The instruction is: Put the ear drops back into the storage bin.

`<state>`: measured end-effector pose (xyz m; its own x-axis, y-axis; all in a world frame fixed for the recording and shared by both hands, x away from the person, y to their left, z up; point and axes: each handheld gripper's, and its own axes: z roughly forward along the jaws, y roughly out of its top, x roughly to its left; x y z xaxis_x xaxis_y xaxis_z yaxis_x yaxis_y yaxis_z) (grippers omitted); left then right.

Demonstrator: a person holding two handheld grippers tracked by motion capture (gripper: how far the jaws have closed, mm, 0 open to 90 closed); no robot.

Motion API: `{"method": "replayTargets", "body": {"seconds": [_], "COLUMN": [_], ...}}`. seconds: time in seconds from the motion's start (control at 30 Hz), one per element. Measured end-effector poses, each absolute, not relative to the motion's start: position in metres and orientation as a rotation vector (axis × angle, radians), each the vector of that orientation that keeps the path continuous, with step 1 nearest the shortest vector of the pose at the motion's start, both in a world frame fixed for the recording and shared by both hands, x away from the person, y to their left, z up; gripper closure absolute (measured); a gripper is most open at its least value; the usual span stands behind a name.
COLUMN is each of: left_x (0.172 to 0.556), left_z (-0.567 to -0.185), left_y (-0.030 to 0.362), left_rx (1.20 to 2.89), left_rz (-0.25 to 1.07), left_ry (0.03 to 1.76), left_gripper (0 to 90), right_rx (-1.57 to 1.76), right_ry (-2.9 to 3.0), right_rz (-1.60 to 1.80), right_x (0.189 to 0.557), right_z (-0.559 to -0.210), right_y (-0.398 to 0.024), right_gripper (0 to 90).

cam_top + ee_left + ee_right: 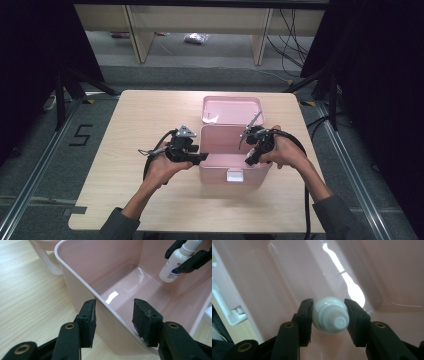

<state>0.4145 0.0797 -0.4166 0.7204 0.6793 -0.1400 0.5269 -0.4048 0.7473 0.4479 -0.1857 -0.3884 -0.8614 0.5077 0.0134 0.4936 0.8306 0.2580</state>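
Two hand-held grippers are working at a pink box (231,172). Right hand-held gripper (329,315) is clamping a white bottle (330,314) inside it. Left hand-held gripper (113,315) is straddling the box wall, jaws parted, one either side.

**Light wood table in a dark-curtained bay**

A pale wooden table (150,200) is standing on grey carpet (30,170); black curtains (35,50) are hanging at both sides; a black "5" (81,135) is marking the floor at the left; light wooden furniture legs (139,35) are rising beyond; black cables (292,35) are trailing at the far right; a small clear bag (196,38) is lying underneath.
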Motion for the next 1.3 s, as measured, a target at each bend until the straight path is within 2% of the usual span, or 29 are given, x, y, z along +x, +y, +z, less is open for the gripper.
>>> {"method": "replayTargets", "body": {"seconds": [1.3], "left_x": [0.414], "left_z": [-0.417], "left_y": [0.080], "left_rx": [2.097], "left_rz": [0.238], "left_ry": [0.920], "left_gripper": [53.3], "right_rx": [0.839], "right_ry": [2.997], "right_rz": [0.386], "right_x": [0.453], "right_z": [-0.418], "right_y": [-0.178], "right_gripper": [60.4]}}
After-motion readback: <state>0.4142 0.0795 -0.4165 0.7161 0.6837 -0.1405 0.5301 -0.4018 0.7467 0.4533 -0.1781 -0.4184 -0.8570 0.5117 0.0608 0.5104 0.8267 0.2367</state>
